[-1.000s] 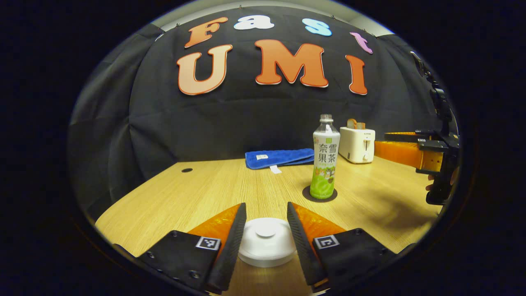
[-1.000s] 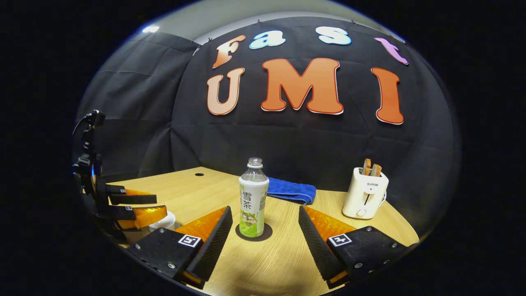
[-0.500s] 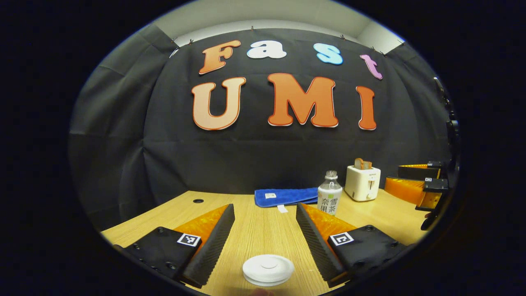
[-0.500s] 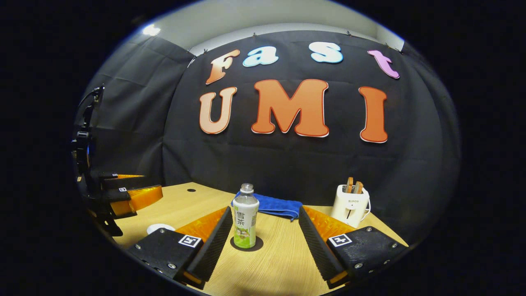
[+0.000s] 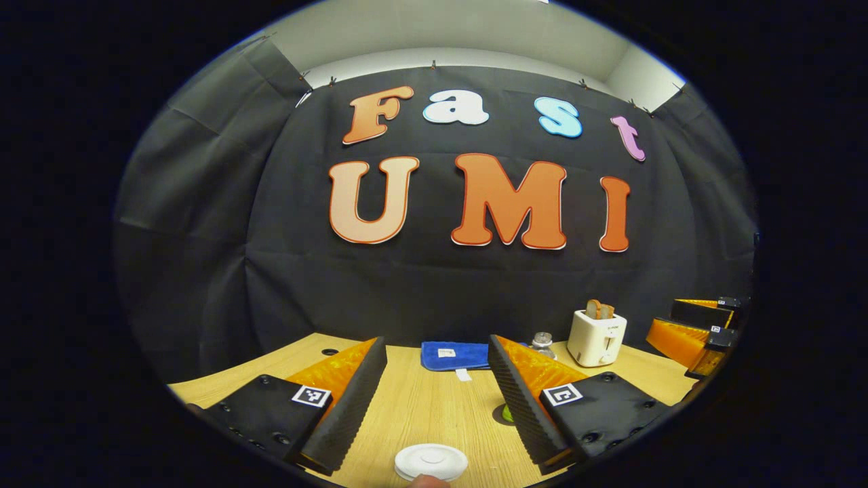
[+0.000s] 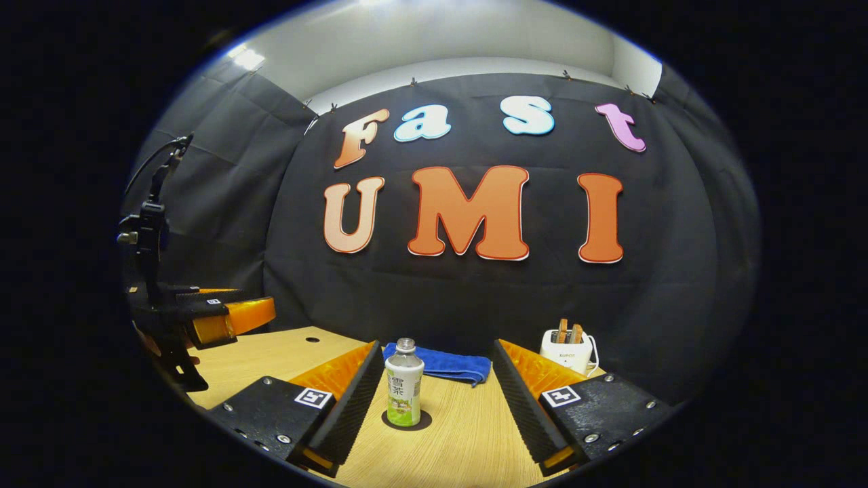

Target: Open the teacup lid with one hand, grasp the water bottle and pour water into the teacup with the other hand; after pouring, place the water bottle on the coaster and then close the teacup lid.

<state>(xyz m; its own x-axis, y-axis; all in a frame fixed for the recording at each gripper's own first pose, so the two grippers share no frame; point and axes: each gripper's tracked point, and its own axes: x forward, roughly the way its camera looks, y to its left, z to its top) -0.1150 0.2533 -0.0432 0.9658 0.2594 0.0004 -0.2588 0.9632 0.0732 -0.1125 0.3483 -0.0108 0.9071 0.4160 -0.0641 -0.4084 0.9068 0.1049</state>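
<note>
The white teacup lid (image 5: pixel 431 463) lies flat over the cup at the bottom edge of the left gripper view, below and nearer than my open left gripper (image 5: pixel 437 342), apart from both fingers. The water bottle (image 6: pixel 404 383), uncapped with a green and white label, stands upright on the dark round coaster (image 6: pixel 407 420). It is ahead of my open right gripper (image 6: pixel 437 346), near the left finger but clear of it. In the left gripper view the bottle (image 5: pixel 542 340) is mostly hidden behind the right finger. The left gripper (image 6: pixel 217 315) hangs above the table's left side.
A white toaster (image 6: pixel 568 349) with toast stands at the back right. A folded blue towel (image 6: pixel 441 362) lies along the back of the wooden table (image 6: pixel 468 440). A small round hole (image 6: pixel 311 339) is at the table's back left. The right gripper (image 5: pixel 698 325) shows at the far right.
Both grippers have pulled back and risen from the table. The left fingers, which flanked the lid, are now clear of it. Bottle and lid have stayed in place.
</note>
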